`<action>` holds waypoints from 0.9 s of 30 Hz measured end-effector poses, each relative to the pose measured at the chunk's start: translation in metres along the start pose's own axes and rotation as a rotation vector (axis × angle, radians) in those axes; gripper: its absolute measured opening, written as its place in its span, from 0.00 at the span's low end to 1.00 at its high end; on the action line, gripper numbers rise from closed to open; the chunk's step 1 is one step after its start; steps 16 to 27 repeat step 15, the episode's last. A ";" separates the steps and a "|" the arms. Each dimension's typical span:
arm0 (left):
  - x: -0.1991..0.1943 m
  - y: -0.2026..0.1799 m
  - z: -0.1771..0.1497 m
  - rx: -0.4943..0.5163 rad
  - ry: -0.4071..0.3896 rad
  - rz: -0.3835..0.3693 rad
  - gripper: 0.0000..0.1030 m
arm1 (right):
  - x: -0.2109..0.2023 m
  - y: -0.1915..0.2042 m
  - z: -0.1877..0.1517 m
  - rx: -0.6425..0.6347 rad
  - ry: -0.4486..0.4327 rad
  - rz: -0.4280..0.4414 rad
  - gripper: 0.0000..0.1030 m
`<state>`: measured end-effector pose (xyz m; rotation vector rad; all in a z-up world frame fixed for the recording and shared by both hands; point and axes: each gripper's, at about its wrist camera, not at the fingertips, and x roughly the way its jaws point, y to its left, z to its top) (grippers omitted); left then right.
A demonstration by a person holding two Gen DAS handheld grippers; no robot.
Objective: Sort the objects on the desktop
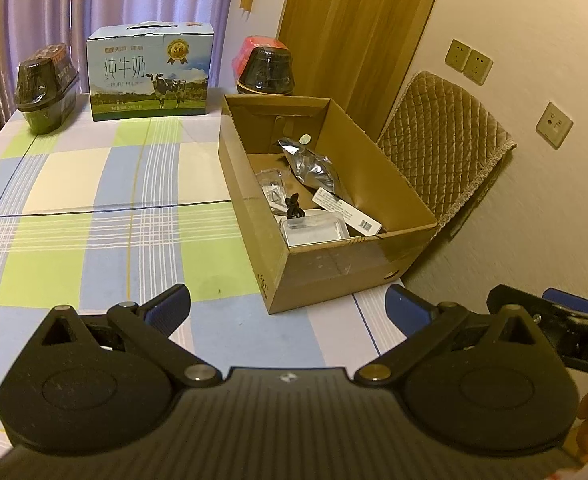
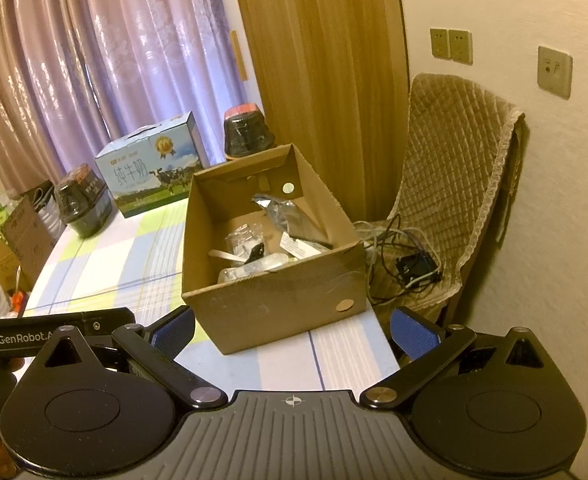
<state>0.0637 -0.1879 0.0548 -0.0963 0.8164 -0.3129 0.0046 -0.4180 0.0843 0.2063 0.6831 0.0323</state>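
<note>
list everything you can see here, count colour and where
cardboard box: 1, brown, open, table's right edge
foil bag: 1, silver, inside box
clear tray: 1, inside box, near wall
milk carton: 1, blue and green, far side of table
tubs: 2, dark, either side of carton
table: 1, checked cloth
chair: 1, tan quilted cover, right of table
cables: dark tangle, on chair seat
left hand-held gripper: open, empty
right hand-held gripper: open, empty

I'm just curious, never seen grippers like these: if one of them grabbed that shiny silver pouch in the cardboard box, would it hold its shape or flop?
Probably flop: the silver pouch looks creased and crumpled, leaning on the cardboard box wall. Its glossy foil may be slippery between the pads. It seems thin, so likely light, though its contents are hidden.
</note>
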 end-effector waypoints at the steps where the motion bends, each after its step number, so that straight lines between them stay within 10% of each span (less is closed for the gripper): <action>1: 0.000 0.000 0.000 -0.001 0.000 0.000 0.99 | 0.001 0.000 0.000 0.000 0.001 0.000 0.98; 27: 0.000 0.002 -0.003 -0.002 -0.015 -0.012 0.99 | 0.005 0.003 -0.002 -0.001 0.004 0.002 0.98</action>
